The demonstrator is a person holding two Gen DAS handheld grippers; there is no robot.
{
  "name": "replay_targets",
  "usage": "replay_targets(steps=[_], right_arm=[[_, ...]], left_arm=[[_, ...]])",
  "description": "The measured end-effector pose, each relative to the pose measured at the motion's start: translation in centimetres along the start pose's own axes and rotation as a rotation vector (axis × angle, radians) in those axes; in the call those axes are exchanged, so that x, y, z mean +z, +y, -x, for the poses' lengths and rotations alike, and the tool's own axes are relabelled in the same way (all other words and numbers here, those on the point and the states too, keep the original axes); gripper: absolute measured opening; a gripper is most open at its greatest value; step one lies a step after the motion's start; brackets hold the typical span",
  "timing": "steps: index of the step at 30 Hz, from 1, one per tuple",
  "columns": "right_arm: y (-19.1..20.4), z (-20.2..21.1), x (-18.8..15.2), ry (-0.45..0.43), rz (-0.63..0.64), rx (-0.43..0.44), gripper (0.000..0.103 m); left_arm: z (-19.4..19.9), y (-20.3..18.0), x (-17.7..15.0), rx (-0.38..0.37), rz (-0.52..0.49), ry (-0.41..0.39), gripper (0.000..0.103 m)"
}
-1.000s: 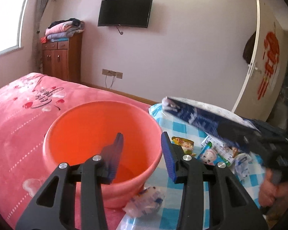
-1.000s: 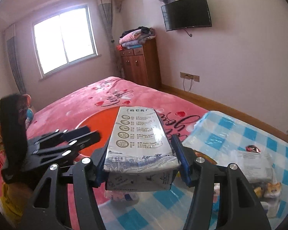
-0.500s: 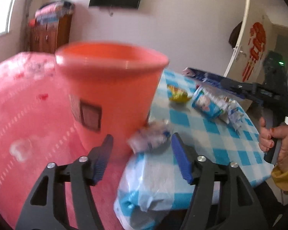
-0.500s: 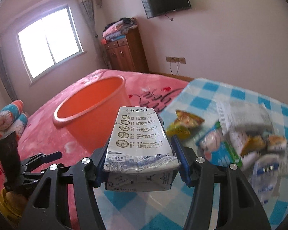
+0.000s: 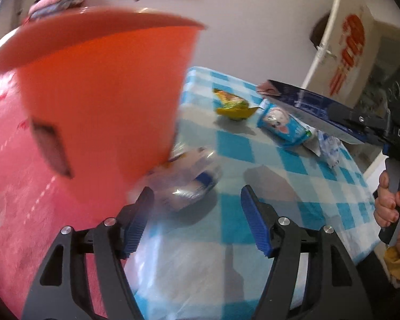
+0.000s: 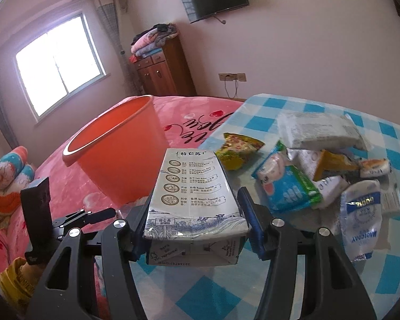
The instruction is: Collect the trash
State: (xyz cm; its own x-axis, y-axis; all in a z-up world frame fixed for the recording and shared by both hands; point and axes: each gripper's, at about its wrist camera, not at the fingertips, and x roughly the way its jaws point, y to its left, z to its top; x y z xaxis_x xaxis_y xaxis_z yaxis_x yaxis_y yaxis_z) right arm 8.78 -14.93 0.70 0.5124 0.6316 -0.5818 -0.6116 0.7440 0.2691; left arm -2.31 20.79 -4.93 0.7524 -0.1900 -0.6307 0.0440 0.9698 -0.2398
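An orange plastic bucket (image 5: 101,106) (image 6: 120,154) stands on the pink bed, against the edge of the blue checked table (image 5: 280,186). A crumpled clear wrapper (image 5: 184,178) lies on the table at the bucket's foot. My left gripper (image 5: 196,190) is low in front of it with its jaws opening; the wrapper sits just ahead of the fingertips, untouched. My right gripper (image 6: 196,196) is shut on a white and blue milk carton (image 6: 192,186) (image 5: 301,104), held above the table to the right of the bucket.
A pile of trash lies on the table: a yellow snack bag (image 6: 237,149), a blue wipes pack (image 6: 285,184), a grey packet (image 6: 317,130), a white and blue pouch (image 6: 360,213) and more wrappers. The pink bedspread (image 6: 194,117) runs behind the bucket.
My left gripper has dropped from above the bucket's mouth to the wrapper at its foot, and its jaws have widened. My right gripper has sunk toward the table, still holding the carton.
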Motion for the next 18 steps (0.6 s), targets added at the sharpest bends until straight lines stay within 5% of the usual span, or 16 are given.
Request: replay_targets(steps=[11, 15, 18], right_arm=[[-3.1, 1.9, -0.6, -0.036, -0.060, -0.042, 0.059], [-4.0, 2.0, -0.9, -0.036, -0.083, -0.036, 0.059], [-4.2, 1.9, -1.3, -0.031, -0.088, -0.021, 0.060]], left_arm=[[-3.2, -6.7, 0.7, -0.196, -0.065, 0.047, 0.069], [-1.4, -6.0, 0.7, -0.190, -0.038, 0.017, 0.069], [0.7, -4.9, 1.0, -0.086, -0.069, -0.032, 0.069]])
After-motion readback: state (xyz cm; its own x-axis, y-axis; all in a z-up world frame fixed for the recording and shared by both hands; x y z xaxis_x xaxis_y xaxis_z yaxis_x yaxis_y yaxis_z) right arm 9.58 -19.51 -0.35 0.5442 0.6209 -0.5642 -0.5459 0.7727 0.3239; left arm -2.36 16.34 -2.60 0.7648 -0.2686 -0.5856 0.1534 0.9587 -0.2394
